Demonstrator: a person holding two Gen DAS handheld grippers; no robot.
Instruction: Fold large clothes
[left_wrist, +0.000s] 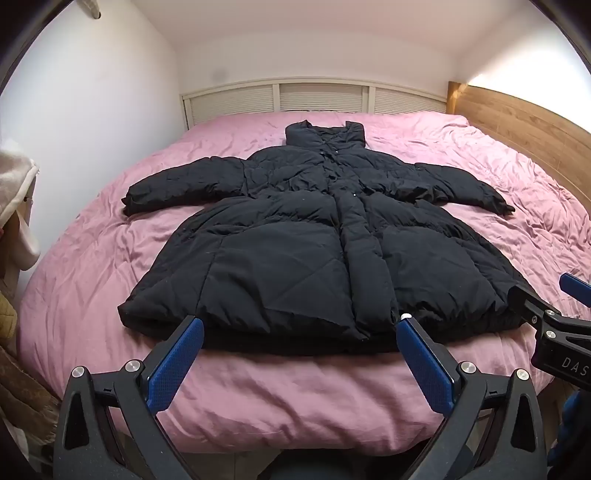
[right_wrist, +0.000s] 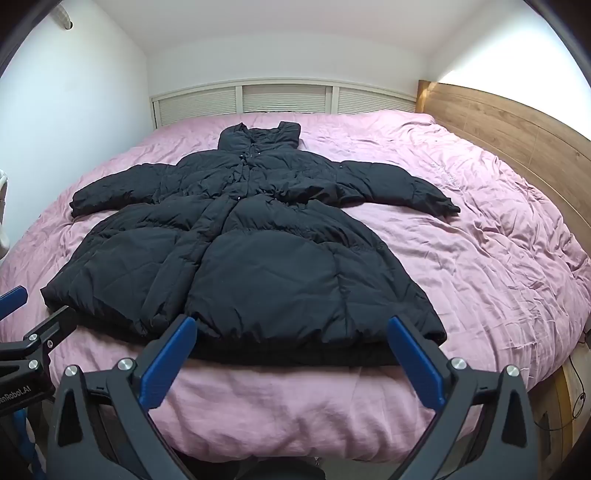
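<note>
A long black puffer coat (left_wrist: 295, 240) lies flat and front up on the pink duvet (left_wrist: 92, 266), collar far, hem near, both sleeves spread out sideways. It shows the same way in the right wrist view (right_wrist: 240, 251). My left gripper (left_wrist: 300, 325) is open and empty, hovering just before the hem's middle. My right gripper (right_wrist: 291, 325) is open and empty before the hem's right half. The right gripper also shows at the right edge of the left wrist view (left_wrist: 546, 306), and the left gripper at the left edge of the right wrist view (right_wrist: 33, 325).
The pink duvet (right_wrist: 480, 258) covers a large bed. A wooden headboard (right_wrist: 517, 125) runs along the right side. White slatted panels (left_wrist: 314, 98) stand at the far end. White and beige fabric items (left_wrist: 14, 192) hang at the left by the wall.
</note>
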